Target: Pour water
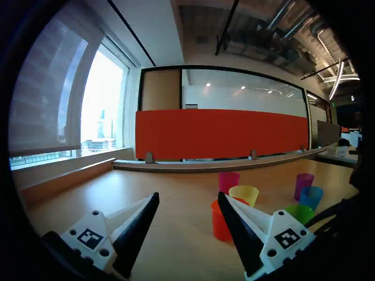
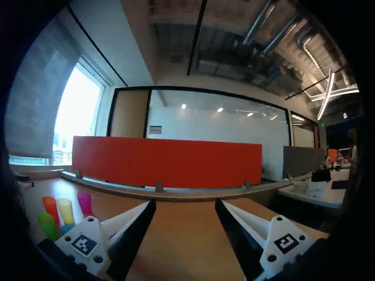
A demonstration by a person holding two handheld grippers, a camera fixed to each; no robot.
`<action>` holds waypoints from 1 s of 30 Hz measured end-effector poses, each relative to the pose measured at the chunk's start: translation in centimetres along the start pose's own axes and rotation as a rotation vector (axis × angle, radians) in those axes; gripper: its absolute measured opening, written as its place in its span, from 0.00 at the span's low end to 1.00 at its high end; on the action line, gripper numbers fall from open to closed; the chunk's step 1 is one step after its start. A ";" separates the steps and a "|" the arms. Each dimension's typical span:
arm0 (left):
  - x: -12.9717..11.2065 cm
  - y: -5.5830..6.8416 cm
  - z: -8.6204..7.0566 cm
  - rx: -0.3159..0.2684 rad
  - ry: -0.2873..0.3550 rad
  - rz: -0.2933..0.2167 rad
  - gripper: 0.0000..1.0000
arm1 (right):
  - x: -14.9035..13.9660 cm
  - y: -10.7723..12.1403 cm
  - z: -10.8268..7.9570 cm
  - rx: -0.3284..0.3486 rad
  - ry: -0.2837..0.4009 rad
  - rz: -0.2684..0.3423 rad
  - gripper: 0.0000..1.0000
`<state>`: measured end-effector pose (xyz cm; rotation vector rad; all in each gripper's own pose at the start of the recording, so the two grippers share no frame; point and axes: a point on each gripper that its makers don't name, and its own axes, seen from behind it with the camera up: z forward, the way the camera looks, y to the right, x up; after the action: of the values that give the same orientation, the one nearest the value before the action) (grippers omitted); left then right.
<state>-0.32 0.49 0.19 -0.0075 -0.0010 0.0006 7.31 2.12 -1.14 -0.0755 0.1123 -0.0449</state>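
My left fingers [image 1: 136, 229] and right fingers [image 2: 133, 234] both gape empty, and the upright cups [image 1: 243, 193] stand on the worktop [image 1: 178, 192] just beyond my left pair at lower right of centre, orange cup [image 1: 219, 225] nearest, yet farther off at lower left for my right pair.

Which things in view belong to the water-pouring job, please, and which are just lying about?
For the job:
- left gripper and right gripper, both open
- orange cup, yellow cup, pink cup, purple cup, blue cup, green cup
- wooden table they stand on

Just about:
- red divider
- window
- neighbouring desk
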 end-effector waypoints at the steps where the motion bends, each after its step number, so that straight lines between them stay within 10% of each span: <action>1: 0.0 0.0 0.0 0.000 0.000 0.000 0.92 | -0.2 -0.1 0.0 0.003 -0.001 0.001 0.98; 30: 0.0 0.0 0.0 0.000 0.000 0.000 0.92 | -6.3 -1.0 0.4 0.033 -0.050 0.064 0.99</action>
<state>-0.34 0.50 0.17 -0.0073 -0.0010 0.0005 1.10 1.50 0.04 -0.0400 0.0641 0.0192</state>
